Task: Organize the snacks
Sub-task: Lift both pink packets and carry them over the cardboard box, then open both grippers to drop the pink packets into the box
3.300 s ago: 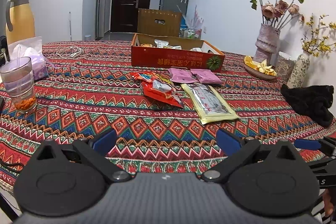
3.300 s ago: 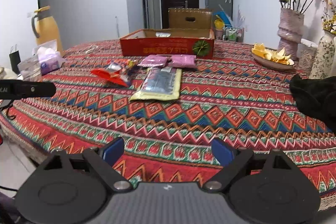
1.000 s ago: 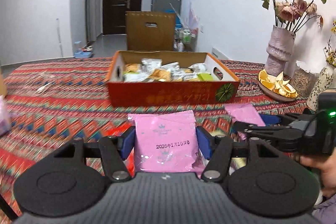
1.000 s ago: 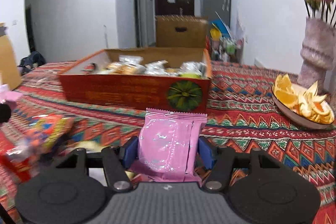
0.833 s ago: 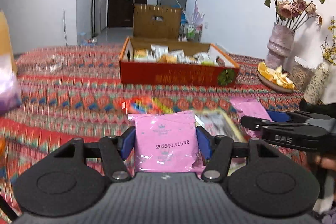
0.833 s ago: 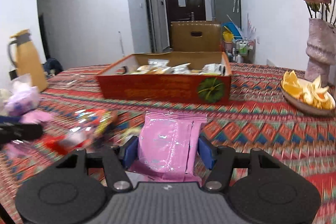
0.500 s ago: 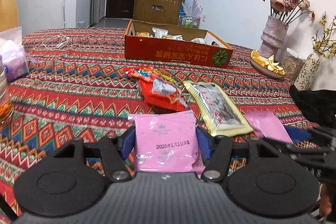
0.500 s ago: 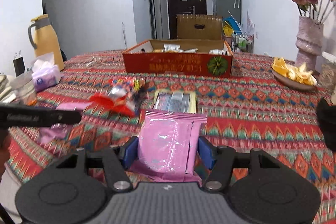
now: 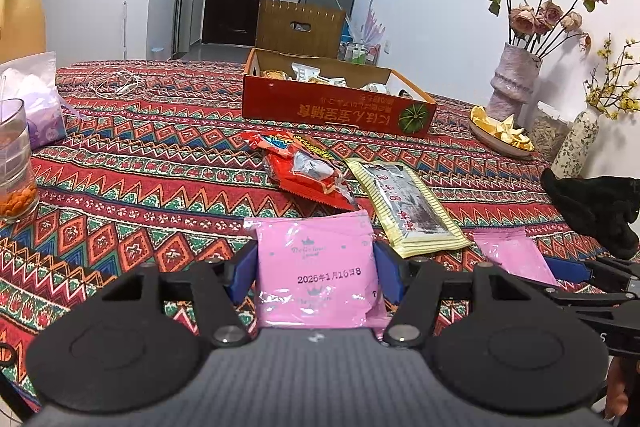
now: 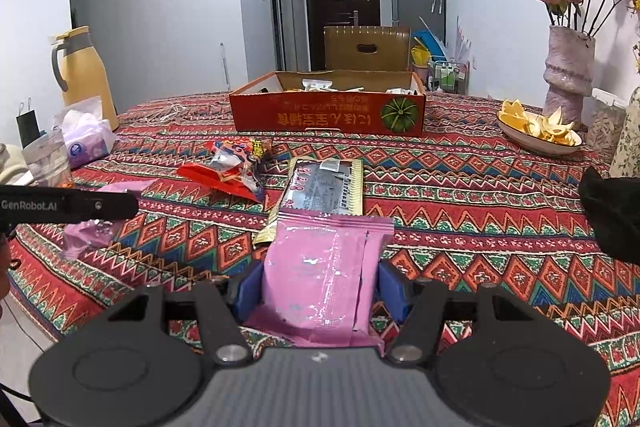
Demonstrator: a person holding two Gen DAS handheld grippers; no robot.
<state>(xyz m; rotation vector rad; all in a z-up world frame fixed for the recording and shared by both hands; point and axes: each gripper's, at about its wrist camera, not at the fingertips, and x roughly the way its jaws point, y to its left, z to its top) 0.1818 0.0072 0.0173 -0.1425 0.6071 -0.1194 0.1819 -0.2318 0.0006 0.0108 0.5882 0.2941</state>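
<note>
My left gripper (image 9: pixel 316 261) is shut on a pink snack packet (image 9: pixel 316 243) printed with a date, held above the patterned tablecloth. My right gripper (image 10: pixel 320 285) is shut on a second pink packet (image 10: pixel 326 255), its seam side up. That packet (image 9: pixel 514 255) also shows in the left wrist view, low on the right. On the cloth ahead lie a red snack bag (image 9: pixel 308 175) and a yellow-edged silver packet (image 9: pixel 404 205). Beyond them stands an open red cardboard box (image 9: pixel 336 111) with several snacks inside. The left gripper's finger (image 10: pixel 68 205) crosses the right wrist view at the left.
A glass with orange bits (image 9: pixel 14 163) and a tissue pack (image 9: pixel 36 107) stand at the left, a yellow jug (image 10: pixel 80 75) behind them. At the right are a plate of peels (image 9: pixel 500 135), a vase of roses (image 9: pixel 514 79) and a black cloth (image 9: pixel 592 203).
Both grippers, empty at first, now hold the pink packets that lay before the box. Over the last second both drew back from the box toward the near table edge.
</note>
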